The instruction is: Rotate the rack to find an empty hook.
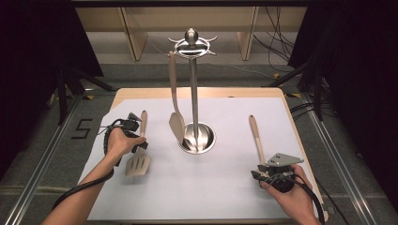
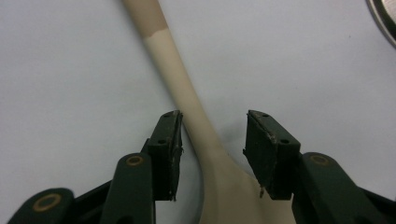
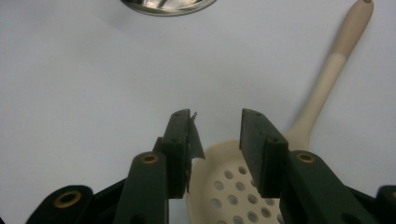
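- Left gripper: held in the person's left hand at the left of the surface; in the left gripper view its jaws stand apart, one on each side of the neck of the slotted spatula, the left jaw just beside or touching the handle, the right jaw clear of it; not closed on anything
- Slotted spatula: cream-coloured, lying flat on the surface, blade toward the person, darker handle end pointing away; the gripper straddles it where handle widens into blade
- Right gripper: held in the person's right hand at the near right of the surface, grey three-cornered plate on top; in the right gripper view its jaws are parted above the head of the perforated spoon, gripping nothing; contact with the spoon cannot be told
- Perforated spoon: cream, lying on the surface at the right, handle running away from the person, round holed head under the right gripper
- Utensil stand: polished metal post on a round base at the middle of the surface, hooked ring at its top
- Hanging turner: cream utensil suspended from the stand's top ring, blade down beside the base
- Surface: pale sheet covering a wooden top
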Action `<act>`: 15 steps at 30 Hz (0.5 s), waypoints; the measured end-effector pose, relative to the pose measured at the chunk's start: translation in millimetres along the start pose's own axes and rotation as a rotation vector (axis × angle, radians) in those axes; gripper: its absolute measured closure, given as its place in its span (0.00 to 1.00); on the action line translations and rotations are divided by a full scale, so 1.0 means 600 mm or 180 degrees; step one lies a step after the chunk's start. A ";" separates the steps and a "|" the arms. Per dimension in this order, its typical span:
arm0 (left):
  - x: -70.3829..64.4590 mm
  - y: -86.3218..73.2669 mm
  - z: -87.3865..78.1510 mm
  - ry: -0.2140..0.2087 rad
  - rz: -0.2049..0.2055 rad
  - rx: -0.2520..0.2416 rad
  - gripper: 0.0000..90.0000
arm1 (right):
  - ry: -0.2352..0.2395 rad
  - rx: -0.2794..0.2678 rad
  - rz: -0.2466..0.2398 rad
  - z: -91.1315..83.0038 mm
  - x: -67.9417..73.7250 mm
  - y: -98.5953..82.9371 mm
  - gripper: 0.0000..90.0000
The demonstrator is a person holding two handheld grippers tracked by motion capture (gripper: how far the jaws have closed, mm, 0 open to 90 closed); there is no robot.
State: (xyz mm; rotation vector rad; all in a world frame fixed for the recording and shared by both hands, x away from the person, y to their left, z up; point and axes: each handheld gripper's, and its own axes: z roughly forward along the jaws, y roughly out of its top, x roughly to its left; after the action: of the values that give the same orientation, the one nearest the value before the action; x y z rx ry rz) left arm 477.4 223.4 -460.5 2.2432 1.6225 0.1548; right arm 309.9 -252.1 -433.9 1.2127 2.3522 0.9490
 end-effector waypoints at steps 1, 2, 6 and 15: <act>0.000 0.001 0.001 0.0000 0.0005 0.0021 0.62 | -0.0019 -0.0021 -0.0058 0.001 -0.002 -0.001 0.71; 0.000 0.001 0.003 0.0017 0.0013 0.0051 0.62 | -0.0011 -0.0018 -0.0047 0.002 -0.002 -0.001 0.71; -0.002 0.004 0.008 0.0109 0.0096 0.0125 0.66 | -0.0006 0.0015 -0.0045 0.002 -0.001 -0.001 0.71; 0.002 0.001 0.005 0.0158 0.0269 0.0136 0.85 | 0.0000 0.0005 -0.0048 0.001 -0.002 -0.002 0.71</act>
State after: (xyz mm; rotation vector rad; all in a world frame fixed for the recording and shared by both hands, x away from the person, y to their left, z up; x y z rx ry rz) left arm 479.5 223.7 -463.4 2.3592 1.5707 0.2011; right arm 310.1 -253.2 -435.1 1.1940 2.3591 0.9423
